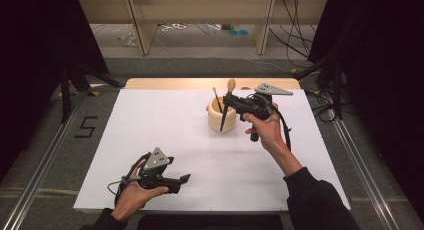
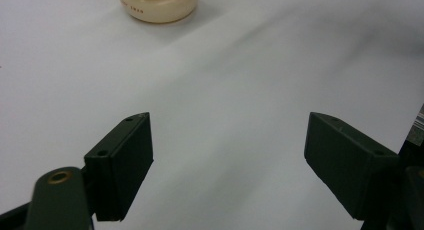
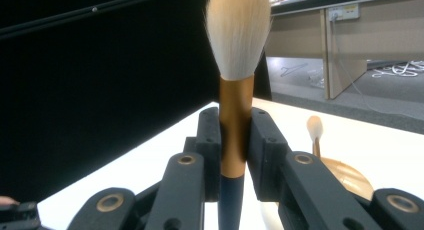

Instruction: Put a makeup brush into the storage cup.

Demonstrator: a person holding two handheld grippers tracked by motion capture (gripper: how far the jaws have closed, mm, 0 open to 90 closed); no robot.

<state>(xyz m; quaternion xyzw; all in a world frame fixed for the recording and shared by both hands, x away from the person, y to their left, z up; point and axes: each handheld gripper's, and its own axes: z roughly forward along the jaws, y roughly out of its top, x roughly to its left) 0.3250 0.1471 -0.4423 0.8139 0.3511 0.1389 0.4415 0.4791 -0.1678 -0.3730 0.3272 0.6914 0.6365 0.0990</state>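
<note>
The brush (image 3: 235, 105) clamped in the black right gripper (image 3: 235, 145) carries cream-white bristles, a copper-gold ferrule and a dark navy handle; a second, smaller brush (image 3: 315, 135) has a pale tuft on a light brown stem and stands in the cream-coloured, ribbed holder (image 1: 222, 118), whose inside shows tan wood. The table surface (image 1: 165, 140) is plain white without pattern, with a light wood strip along its far edge. The left gripper (image 2: 227, 165) has matt black jaws with a brass-coloured rivet, and each gripper bears a grey three-cornered plate (image 1: 272, 89) in the high view; the person's sleeve (image 1: 320, 200) is black.
</note>
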